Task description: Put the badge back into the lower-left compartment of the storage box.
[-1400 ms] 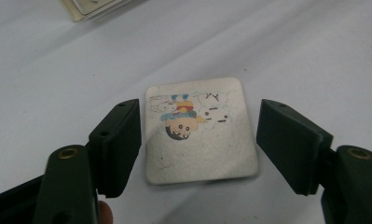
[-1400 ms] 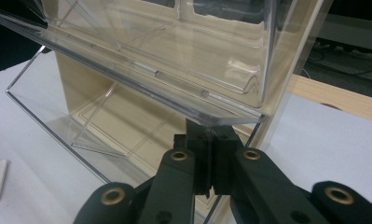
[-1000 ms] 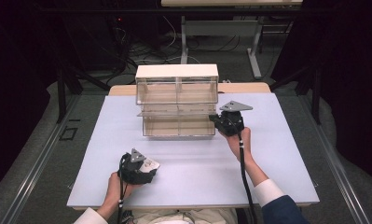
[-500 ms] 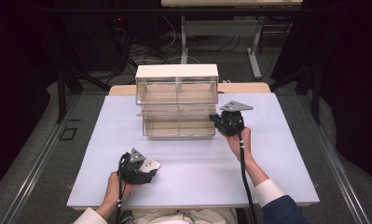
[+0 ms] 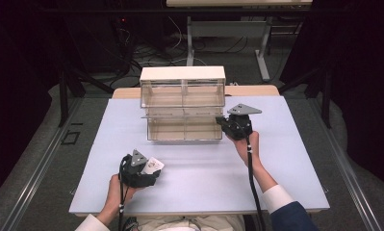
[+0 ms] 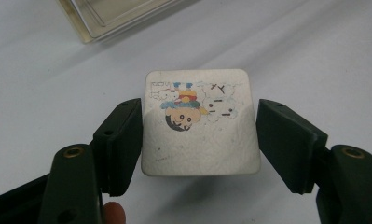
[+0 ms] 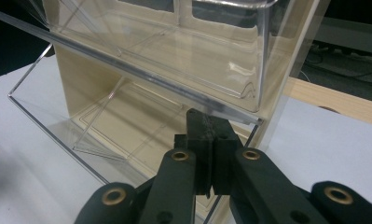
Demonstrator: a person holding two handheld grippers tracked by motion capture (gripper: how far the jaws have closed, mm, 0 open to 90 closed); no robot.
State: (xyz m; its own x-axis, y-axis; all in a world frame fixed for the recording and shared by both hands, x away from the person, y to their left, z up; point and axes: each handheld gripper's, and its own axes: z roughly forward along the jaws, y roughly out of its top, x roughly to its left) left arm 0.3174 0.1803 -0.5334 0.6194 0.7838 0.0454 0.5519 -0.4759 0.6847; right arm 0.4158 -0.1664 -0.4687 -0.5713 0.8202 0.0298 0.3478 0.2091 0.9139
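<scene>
A clear drawer cabinet [image 5: 182, 79] with a cream top stands at the back middle of the white table [image 5: 286, 159]. Its lower drawer [image 5: 185, 129] is pulled out toward me. My right gripper [image 5: 223, 122] is at that drawer's front right corner. In the right gripper view its jaws [image 7: 210, 140] are shut on the thin clear wall of the drawer [image 7: 95, 126]. Near the table's front left, my left gripper [image 5: 153, 171] holds a white square card [image 5: 152, 166]. The card [image 6: 200, 126] bears an upside-down cartoon drawing and sits edge to edge between the jaws of the left gripper [image 6: 200, 140], casting a shadow below.
The upper drawers [image 7: 174, 51] of the cabinet are pushed in. A wooden table edge [image 5: 254, 90] shows behind the cabinet. Dark floor with cables and desk legs [image 5: 264, 53] lies beyond. A white sheet covers the table between the two hands.
</scene>
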